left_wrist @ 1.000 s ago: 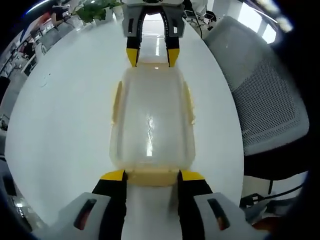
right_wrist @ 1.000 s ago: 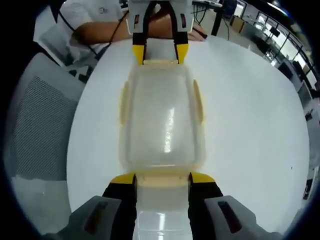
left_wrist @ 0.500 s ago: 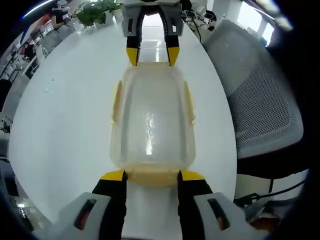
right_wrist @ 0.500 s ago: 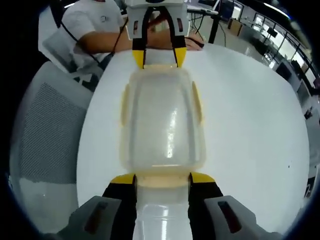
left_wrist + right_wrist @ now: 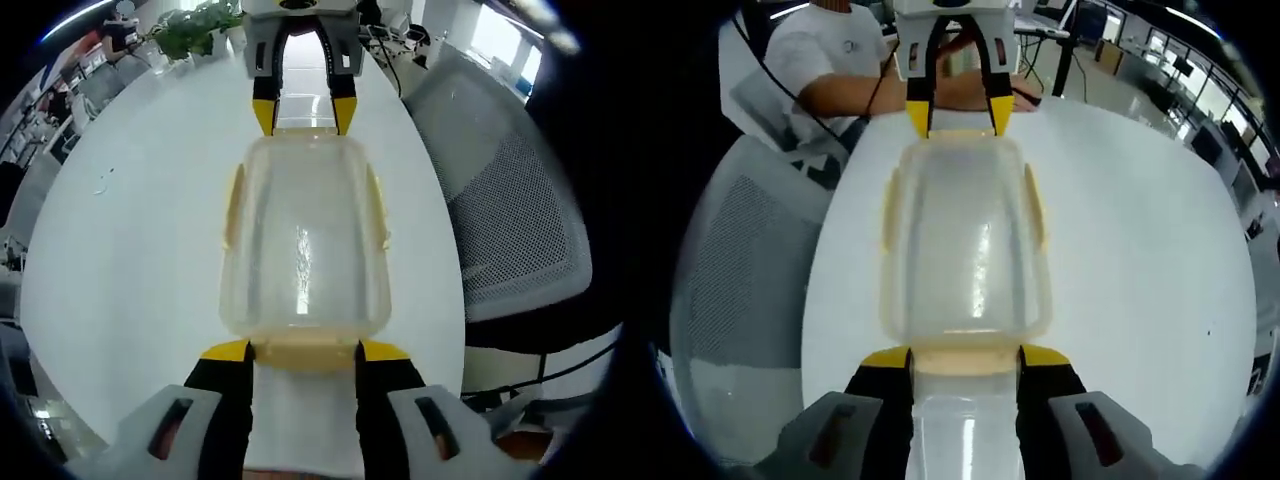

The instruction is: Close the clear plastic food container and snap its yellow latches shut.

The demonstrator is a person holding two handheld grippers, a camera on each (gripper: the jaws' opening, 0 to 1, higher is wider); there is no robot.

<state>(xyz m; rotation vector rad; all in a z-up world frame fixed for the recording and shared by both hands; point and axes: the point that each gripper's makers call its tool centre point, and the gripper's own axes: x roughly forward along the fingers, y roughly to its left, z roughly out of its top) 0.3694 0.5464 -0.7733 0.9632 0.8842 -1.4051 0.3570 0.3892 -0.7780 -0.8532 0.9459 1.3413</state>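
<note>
**A:** Spot anything different from 1 second back?

**B:** Only the backdrop. Shows more of the mesh chair [image 5: 510, 220] and less of the white table [image 5: 120, 260] in the left gripper view. Slid likewise in the right gripper view, with a seated person [image 5: 845, 55] beyond. Points to moved cameras, not a shift of the container [image 5: 303, 240] against the jaws.

**A:** Where, then?

**B:** Lies lengthwise between both tools, same as before, above the table. Looks closed, lid seemingly seated.

**A:** And the left gripper [image 5: 303, 352]?

**B:** Spread partway, tips straddling the near end latch [image 5: 303, 358]. Cannot tell whether pinching or merely bracketing.

**A:** Right gripper [image 5: 964, 358]?

**B:** Same story at the opposite end. Spread partway around that end's tab, grip uncertain.

**A:** Meaning for the task?

**B:** Probably no latching gained in that second. Hard to say whether the 2 side latches [image 5: 232, 205] are snapped, though both lie flat along the walls. Likely calls for a firm press on each end tab next.
</note>
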